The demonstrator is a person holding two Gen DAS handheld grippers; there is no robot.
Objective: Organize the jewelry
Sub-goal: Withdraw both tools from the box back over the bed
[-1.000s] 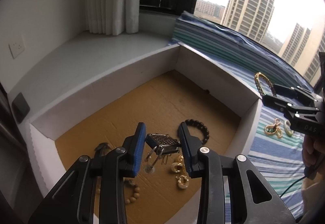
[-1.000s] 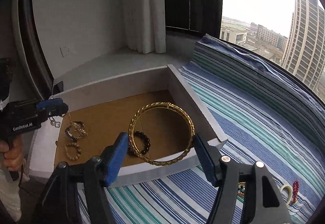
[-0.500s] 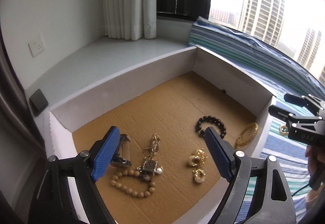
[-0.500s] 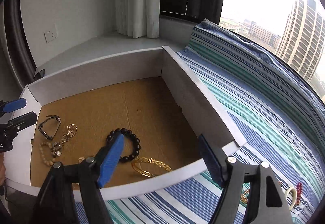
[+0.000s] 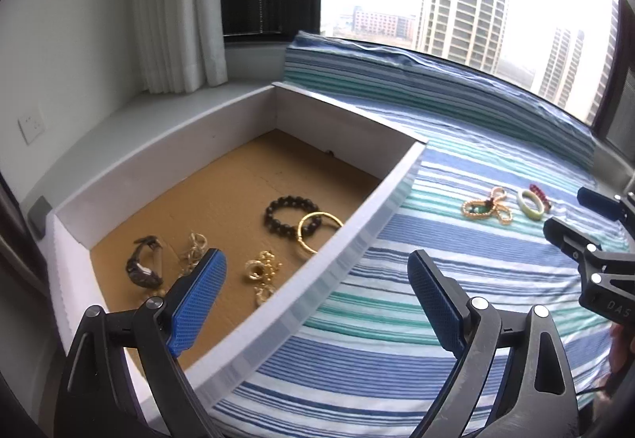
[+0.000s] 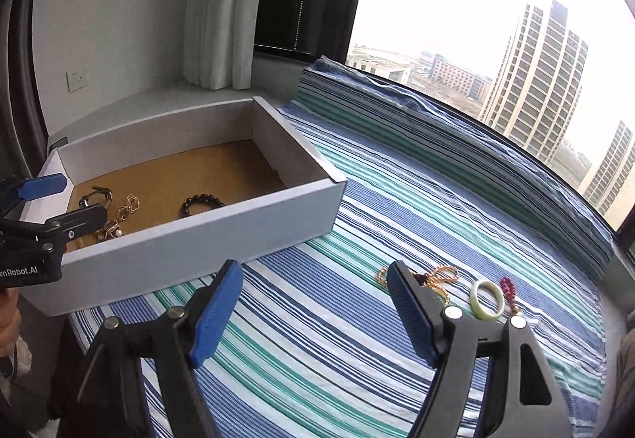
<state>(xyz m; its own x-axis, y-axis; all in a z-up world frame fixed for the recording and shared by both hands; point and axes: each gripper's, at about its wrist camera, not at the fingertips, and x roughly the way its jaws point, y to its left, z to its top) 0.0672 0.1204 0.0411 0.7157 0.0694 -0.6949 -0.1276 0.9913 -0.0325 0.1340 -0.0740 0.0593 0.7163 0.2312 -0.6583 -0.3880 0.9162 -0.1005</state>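
1. tilting down over the box's near wall, the left gripper has its jaws opening, the last of their spread; nothing lies between the blue pads.
2. its left pad hangs above the box floor, its right pad above the striped sheet, so the wall runs across the gap.
3. in the box, beyond the left pad, lie a watch, a pale gold chain, gold earrings, a black bead bracelet and a gold bangle; the bangle overlaps the bead bracelet's edge and sits against the near wall.
4. the right gripper also points down, over the sheet to the right of the box, jaws spread wide and empty.
5. a gold necklace lies on the sheet just past its right pad, partly hidden by it; a green bangle and red beads lie just right of that, touching or nearly so.
6. from the left wrist view the same three pieces lie well beyond the left fingers, near the right gripper's tips.
7. a hand shows at the left edge of the right wrist view, under the left gripper.
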